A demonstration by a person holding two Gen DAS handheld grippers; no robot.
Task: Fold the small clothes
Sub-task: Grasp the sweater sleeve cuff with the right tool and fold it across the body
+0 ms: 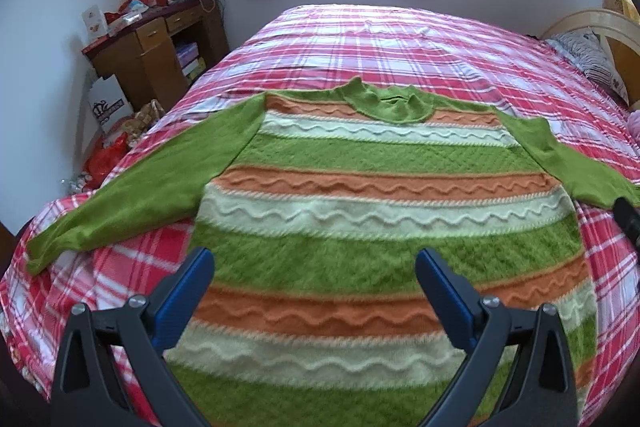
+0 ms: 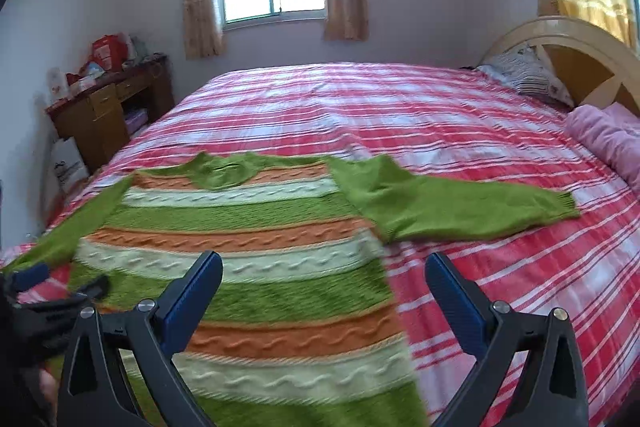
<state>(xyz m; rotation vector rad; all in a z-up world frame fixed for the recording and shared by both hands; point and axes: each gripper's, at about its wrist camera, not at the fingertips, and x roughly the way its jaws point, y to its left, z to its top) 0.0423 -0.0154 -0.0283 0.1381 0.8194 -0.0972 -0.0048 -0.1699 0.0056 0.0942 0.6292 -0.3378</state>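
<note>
A knitted sweater (image 1: 360,195) with green, orange and cream stripes lies flat on the bed, neck away from me, both green sleeves spread out. Its left sleeve (image 1: 132,187) reaches toward the bed's left edge. Its right sleeve (image 2: 452,203) lies out to the right. The sweater also shows in the right wrist view (image 2: 256,255). My left gripper (image 1: 314,263) is open and empty above the sweater's lower body. My right gripper (image 2: 324,267) is open and empty above the sweater's right side edge. The left gripper (image 2: 48,291) shows at the left of the right wrist view.
The bed has a red and white plaid cover (image 1: 400,39). A wooden desk (image 1: 156,43) with clutter stands at the far left, bags on the floor beside it. A striped pillow (image 2: 528,71), a pink blanket (image 2: 608,139) and the headboard (image 2: 568,39) are at the right.
</note>
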